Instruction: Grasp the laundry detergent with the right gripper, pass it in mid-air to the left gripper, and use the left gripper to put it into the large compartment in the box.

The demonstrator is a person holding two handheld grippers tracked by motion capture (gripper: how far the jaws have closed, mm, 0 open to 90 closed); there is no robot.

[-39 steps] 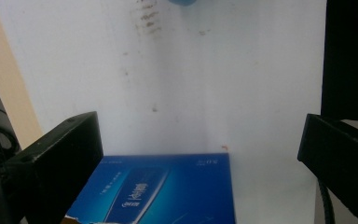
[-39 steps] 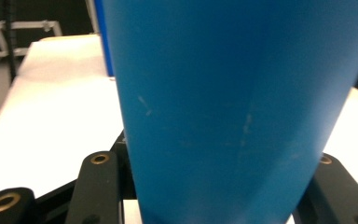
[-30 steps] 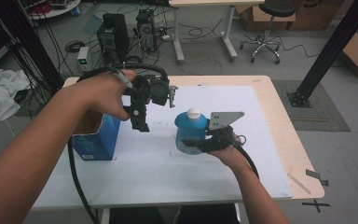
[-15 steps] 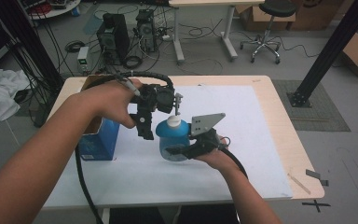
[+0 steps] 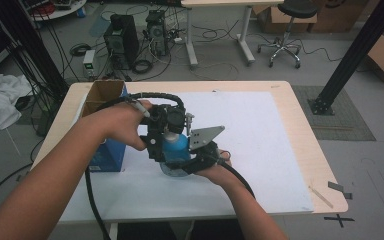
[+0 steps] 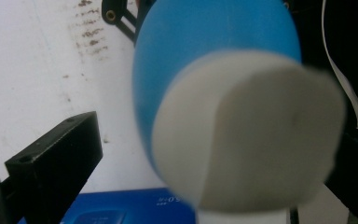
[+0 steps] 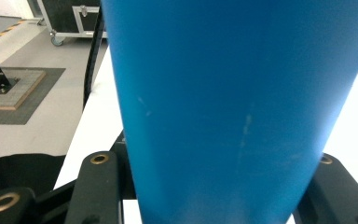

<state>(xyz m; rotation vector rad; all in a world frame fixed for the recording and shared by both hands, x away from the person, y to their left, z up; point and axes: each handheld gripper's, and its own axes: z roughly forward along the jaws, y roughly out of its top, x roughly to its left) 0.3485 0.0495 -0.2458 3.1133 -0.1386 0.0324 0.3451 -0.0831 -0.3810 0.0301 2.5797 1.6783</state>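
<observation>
A blue bottle (image 5: 176, 145) with a white cap (image 6: 247, 130) stands upright on the white mat. My right gripper (image 5: 182, 164) is shut on its lower body; in the right gripper view the blue wall (image 7: 228, 102) sits between the black fingers (image 7: 98, 186). My left gripper (image 5: 167, 131) points down over the bottle's top. In the left gripper view the cap lies between the jaws. The left finger (image 6: 51, 163) stands clear of it, so this gripper is open. In the high view the cap is hidden under the left gripper.
An open blue box (image 5: 107, 150) with a cardboard inside stands at the table's left, just beside my left hand. The white mat (image 5: 260, 130) covers most of the wooden table (image 5: 300, 125). Cables trail from both grippers toward the front edge.
The right gripper has carried the bottle leftward across the mat. The left gripper has sunk from beside the bottle onto its cap, which now is covered in the high view.
</observation>
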